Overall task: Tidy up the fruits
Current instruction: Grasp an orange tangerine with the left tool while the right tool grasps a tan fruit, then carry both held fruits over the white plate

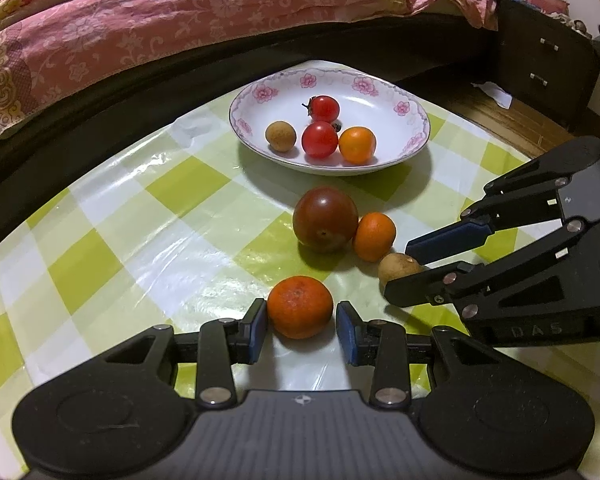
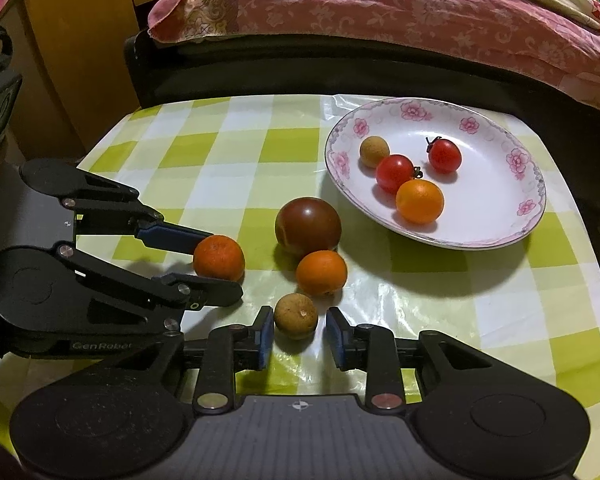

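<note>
Four small fruits (image 1: 319, 132) sit in the floral plate (image 1: 260, 92); four more (image 1: 325, 219) lie on the cloth beside it.

Two wrist views, close and angled down over the table

We look from the left gripper (image 1: 302, 320) forward and downward at the checked tablecloth (image 1: 100, 264), and from the right gripper (image 2: 298, 326) likewise; both sit near the surface, face the bed (image 2: 380, 12), and share the plate (image 1: 380, 166), the loose fruit and each other's fingers
</note>
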`<action>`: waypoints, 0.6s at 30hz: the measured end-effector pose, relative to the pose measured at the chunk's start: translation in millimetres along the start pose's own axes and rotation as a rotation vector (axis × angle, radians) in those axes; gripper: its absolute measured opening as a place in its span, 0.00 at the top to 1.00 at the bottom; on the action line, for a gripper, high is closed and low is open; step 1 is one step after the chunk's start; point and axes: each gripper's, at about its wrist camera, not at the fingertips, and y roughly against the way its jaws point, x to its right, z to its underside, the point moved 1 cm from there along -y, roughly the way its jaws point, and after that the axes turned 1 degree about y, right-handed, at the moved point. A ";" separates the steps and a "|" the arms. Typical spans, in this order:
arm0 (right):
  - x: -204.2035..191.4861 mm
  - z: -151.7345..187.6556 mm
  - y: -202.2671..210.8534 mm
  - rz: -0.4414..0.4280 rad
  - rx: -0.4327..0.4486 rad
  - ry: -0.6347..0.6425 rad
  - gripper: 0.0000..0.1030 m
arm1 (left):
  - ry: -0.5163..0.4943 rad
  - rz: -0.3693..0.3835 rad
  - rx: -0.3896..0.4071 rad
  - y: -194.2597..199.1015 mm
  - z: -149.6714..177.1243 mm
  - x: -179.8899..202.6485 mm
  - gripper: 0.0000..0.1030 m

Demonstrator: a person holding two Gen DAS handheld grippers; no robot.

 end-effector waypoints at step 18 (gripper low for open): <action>-2.6 -0.2 -2.4 -0.020 -0.030 -0.013 0.80 | 0.020 0.004 0.005 2.4 -1.5 -0.3 0.60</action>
